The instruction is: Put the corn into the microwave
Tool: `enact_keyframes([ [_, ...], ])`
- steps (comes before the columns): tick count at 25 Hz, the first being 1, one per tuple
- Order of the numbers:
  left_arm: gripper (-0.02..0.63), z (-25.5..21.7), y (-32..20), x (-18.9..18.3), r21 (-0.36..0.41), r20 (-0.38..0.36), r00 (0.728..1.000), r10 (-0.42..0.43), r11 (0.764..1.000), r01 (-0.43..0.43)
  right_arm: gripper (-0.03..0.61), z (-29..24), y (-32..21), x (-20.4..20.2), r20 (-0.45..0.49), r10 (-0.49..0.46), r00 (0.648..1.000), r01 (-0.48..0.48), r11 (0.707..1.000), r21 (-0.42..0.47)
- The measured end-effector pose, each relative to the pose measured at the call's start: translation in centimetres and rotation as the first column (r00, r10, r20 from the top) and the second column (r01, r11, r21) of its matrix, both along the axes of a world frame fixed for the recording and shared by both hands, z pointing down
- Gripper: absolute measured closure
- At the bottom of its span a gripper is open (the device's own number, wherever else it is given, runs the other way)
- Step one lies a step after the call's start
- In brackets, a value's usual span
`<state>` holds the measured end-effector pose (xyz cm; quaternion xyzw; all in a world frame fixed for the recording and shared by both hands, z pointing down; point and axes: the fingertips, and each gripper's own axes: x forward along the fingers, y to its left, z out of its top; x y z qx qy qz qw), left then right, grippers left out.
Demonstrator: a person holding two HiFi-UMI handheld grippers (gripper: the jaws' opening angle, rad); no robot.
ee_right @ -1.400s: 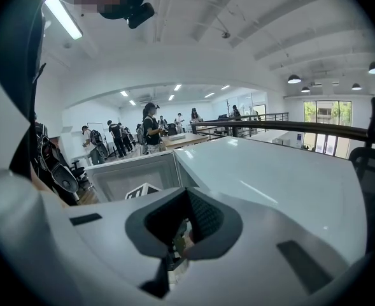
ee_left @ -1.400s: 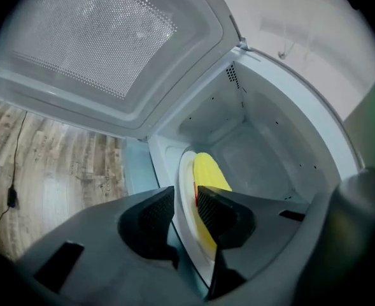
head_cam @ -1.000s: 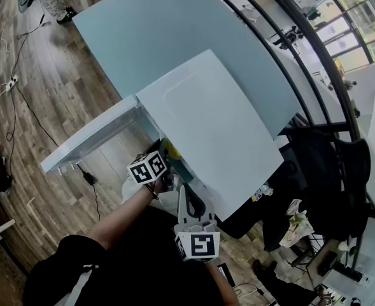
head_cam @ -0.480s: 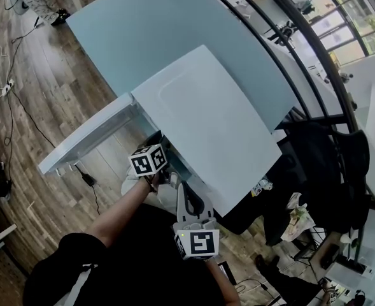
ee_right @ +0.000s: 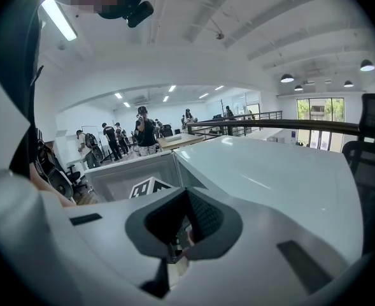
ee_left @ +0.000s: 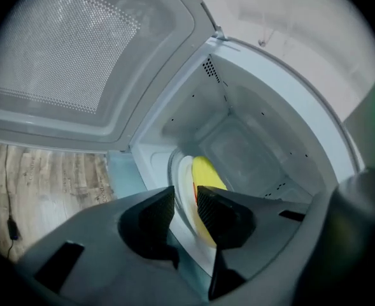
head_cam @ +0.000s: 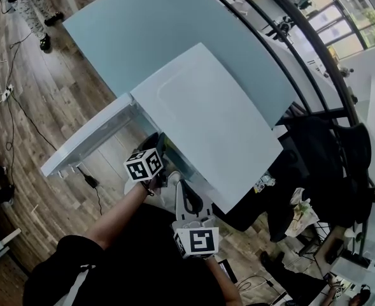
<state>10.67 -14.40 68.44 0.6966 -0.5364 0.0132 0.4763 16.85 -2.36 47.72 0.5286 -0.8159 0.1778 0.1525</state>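
While reaching into the open microwave (head_cam: 206, 120), spreads the jaws of the left hand-held gripper (ee_left: 184, 197), just now opening, pads clear of everything and only the rim of a white plate (ee_left: 182, 174) showing through the gap. Leaves the corn (ee_left: 207, 172) lying on that plate inside the microwave, toward the front of the cavity, just beyond the jaw tips. Looks like a release made here for a plain reason: load apparently down on the microwave's floor, needing no more support. Holds the right hand-held gripper (ee_right: 187, 195) back outside the microwave, below its front edge, jaws together on nothing, apparently to leave the opening free for the other one. Has the door (head_cam: 85, 144) swung wide to the microwave's left side, clearing the whole mouth. Sets all this on a pale table (head_cam: 130, 30) under the microwave. Puts the task near its end, by this evidence: calls only for drawing the left hand-held gripper straight out without nudging the plate, then perhaps shutting the door.
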Motion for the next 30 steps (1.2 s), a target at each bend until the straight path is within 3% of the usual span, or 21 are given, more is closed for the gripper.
enact_keyframes([
  [3, 0.510, -0.5, 0.8, -0.5, 0.010, 0.010, 1.000, 0.027, 1.000, -0.027, 0.571, 0.0, 0.0, -0.6, 0.022, 0.013, 1.000, -0.013, 1.000, -0.004],
  [7, 0.594, -1.7, 2.0, -1.2, 0.036, 0.036, 0.996, 0.084, 0.996, -0.086, 0.571, 0.0, 0.3, -1.9, 0.052, 0.019, 0.998, -0.019, 1.000, -0.003],
  [14, 0.611, -4.6, 4.1, -1.9, 0.121, 0.098, 0.973, 0.209, 0.968, -0.220, 0.571, -0.2, 0.9, -3.6, 0.089, 0.060, 0.994, -0.061, 0.998, 0.006],
  [26, 0.611, -12.1, 7.1, -2.7, 0.303, 0.150, 0.907, 0.393, 0.855, -0.421, 0.571, -0.9, 2.4, -4.1, 0.127, 0.197, 0.972, -0.203, 0.978, 0.038],
  [30, 0.611, -14.4, 7.8, -2.6, 0.357, 0.196, 0.870, 0.452, 0.794, -0.493, 0.571, -1.4, 3.1, -3.8, 0.127, 0.255, 0.958, -0.265, 0.962, 0.067],
])
